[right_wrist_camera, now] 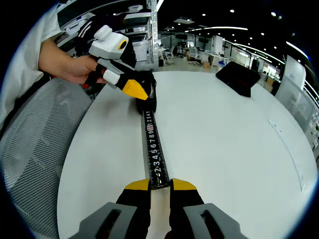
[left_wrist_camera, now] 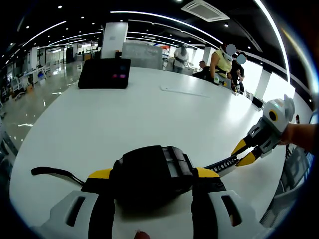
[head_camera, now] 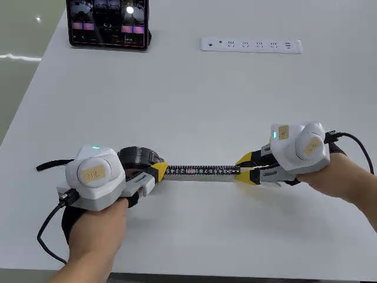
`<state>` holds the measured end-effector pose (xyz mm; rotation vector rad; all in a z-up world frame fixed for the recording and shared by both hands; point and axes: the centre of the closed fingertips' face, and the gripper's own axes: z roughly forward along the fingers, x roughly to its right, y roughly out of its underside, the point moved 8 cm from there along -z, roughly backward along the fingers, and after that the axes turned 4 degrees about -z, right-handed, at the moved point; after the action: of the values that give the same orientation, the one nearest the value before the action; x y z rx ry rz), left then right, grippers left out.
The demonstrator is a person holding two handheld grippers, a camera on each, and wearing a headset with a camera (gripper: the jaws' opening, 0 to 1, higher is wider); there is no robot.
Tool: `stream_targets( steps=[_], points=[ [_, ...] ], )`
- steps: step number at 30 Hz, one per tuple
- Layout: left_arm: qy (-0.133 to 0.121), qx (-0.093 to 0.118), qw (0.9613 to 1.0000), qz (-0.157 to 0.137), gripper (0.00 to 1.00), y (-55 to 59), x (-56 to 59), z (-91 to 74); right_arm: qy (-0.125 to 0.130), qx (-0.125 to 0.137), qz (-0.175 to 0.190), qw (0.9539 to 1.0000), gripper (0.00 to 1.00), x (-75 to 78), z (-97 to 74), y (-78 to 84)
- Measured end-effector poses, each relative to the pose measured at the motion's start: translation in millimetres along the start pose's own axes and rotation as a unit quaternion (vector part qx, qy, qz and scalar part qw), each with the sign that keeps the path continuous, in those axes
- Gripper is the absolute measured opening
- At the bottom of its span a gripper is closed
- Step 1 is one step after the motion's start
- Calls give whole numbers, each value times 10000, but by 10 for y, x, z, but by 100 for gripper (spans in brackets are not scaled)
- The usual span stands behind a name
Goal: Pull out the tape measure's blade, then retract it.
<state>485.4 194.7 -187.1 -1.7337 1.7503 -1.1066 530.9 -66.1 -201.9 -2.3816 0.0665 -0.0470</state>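
A black tape measure case (head_camera: 139, 159) sits near the table's front left, and my left gripper (left_wrist_camera: 154, 175) is shut on the case (left_wrist_camera: 152, 172), yellow-tipped jaws at either side. The dark numbered blade (head_camera: 202, 171) runs out to the right across the table. My right gripper (head_camera: 247, 168) is shut on the blade's end (right_wrist_camera: 159, 181). In the right gripper view the blade (right_wrist_camera: 152, 144) stretches away to the case (right_wrist_camera: 147, 97) and the left gripper (right_wrist_camera: 127, 87). In the left gripper view, the right gripper (left_wrist_camera: 246, 152) pinches the blade (left_wrist_camera: 222, 164).
A dark tablet (head_camera: 108, 23) stands at the table's back left and a white power strip (head_camera: 251, 45) lies at the back right. The case's black strap (head_camera: 52, 164) trails left. A mesh chair (right_wrist_camera: 35, 164) is beside the table. People stand far off (left_wrist_camera: 219, 62).
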Motion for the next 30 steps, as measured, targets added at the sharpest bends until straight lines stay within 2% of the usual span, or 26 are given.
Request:
stream_targets(
  steps=[30],
  points=[
    [58, 10, 9999, -99, 58, 1, -29, 6, -215, 428, 41, 9988, 10, -7, 450, -393]
  ],
)
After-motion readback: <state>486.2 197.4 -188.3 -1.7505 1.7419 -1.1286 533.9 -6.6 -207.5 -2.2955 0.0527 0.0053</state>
